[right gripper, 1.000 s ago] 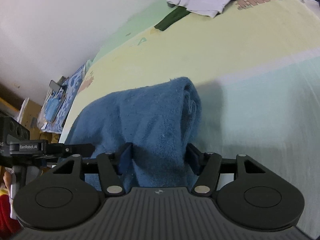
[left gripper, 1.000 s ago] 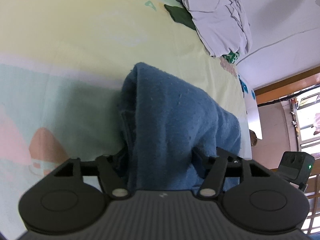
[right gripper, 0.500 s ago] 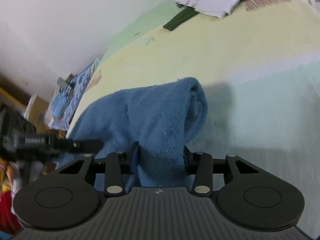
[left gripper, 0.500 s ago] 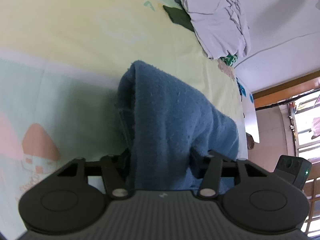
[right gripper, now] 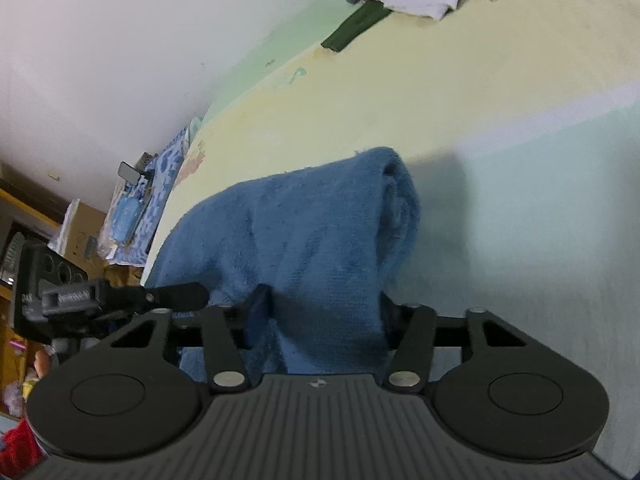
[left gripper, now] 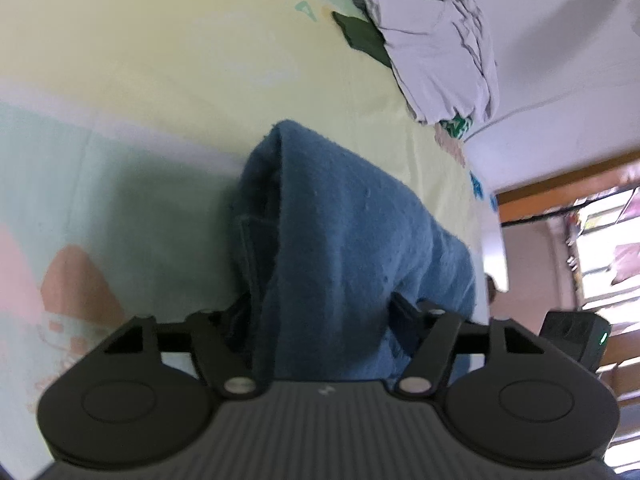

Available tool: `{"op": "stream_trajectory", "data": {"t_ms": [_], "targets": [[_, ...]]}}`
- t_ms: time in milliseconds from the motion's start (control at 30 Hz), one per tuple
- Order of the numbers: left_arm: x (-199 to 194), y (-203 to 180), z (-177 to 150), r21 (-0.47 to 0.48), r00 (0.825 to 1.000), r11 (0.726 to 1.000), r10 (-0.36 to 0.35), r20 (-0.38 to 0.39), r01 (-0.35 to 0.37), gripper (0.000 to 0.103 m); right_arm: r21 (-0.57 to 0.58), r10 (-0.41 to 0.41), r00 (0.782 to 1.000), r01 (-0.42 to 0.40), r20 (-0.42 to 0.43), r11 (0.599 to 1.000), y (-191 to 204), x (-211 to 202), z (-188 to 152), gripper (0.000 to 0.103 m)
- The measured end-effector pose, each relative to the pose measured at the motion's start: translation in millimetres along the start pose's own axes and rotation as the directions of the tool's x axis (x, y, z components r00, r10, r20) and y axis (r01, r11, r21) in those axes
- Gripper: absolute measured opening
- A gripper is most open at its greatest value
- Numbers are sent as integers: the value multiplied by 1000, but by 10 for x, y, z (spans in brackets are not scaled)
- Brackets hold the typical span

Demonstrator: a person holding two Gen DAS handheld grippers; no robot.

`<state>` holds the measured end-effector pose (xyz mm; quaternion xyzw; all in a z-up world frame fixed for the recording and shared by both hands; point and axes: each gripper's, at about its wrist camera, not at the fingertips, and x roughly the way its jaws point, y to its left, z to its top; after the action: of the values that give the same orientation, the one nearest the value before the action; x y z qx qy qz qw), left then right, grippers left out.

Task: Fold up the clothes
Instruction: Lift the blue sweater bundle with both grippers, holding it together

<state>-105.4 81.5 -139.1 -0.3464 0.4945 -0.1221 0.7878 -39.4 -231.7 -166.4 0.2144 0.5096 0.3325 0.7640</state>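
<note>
Both jaws reopening, blue towel (left gripper: 352, 240) between (bedsheet (left gripper: 120, 80) open beyond)

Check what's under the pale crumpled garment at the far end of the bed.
A dark green cloth sticks out from under the pale crumpled garment, and a green-and-white patterned piece shows at its other edge. Both lie on the pastel bedsheet; how far they run underneath is covered.
</note>
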Motion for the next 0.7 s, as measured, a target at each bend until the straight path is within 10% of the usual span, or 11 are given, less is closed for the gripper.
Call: {"op": "stream_trajectory", "data": {"t_ms": [333,700], "targets": [[64,-155,-68,136,999,990,38,9,-39,75,-104,-71,997,71,-1,992,168,3,-36,53],[39,176,-58,106,981,976,-192,-1,191,93,-64,-161,987,161,7,985,242,59,-19,58]]}}
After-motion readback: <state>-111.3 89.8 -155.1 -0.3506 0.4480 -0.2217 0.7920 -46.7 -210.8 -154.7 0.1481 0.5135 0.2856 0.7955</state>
